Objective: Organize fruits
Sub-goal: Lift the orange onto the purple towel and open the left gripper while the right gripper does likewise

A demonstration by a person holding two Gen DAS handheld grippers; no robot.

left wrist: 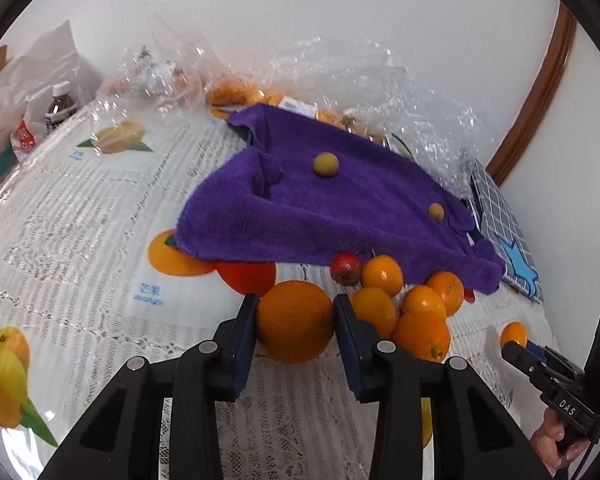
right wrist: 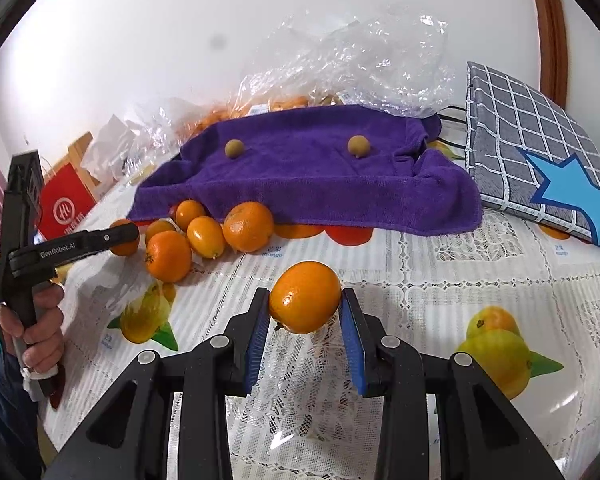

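Our left claw point(left wrist: 295, 322) is clamped on a big orange point(left wrist: 295, 321), one blue pad pressed to each side of it, low over the counter point(left wrist: 80, 208) with its lace cloth and printed fruit pictures. Just at 3 o'clock of that orange sits a heap point(left wrist: 414, 304) of smaller oranges touching one another, and a small red fruit point(left wrist: 346, 269) lies at the heap's 11 o'clock, against the hem of the towel point(left wrist: 340, 208). The purple towel drapes over something raised that we cannot make out; two small tan fruits point(left wrist: 326, 164) rest on top of it, well apart from each other. At 12 o'clock beyond the towel, crumpled clear bags point(left wrist: 340, 76) hold more orange fruit. Our right claw point(right wrist: 305, 309) grips a mandarin point(right wrist: 305, 297) between its pads, and whether the fruit touches the counter we cannot tell. In the right wrist view the left claw shows at 9 o'clock, its fingers hiding part of the big orange, with the heap just beside it toward the towel. A checked grey pad point(right wrist: 516, 132) with a blue star leans at 2 o'clock, beside the towel's right end. In the left wrist view a dark bottle point(left wrist: 60, 106) and white bags point(left wrist: 40, 64) stand at 10 o'clock near the wall.
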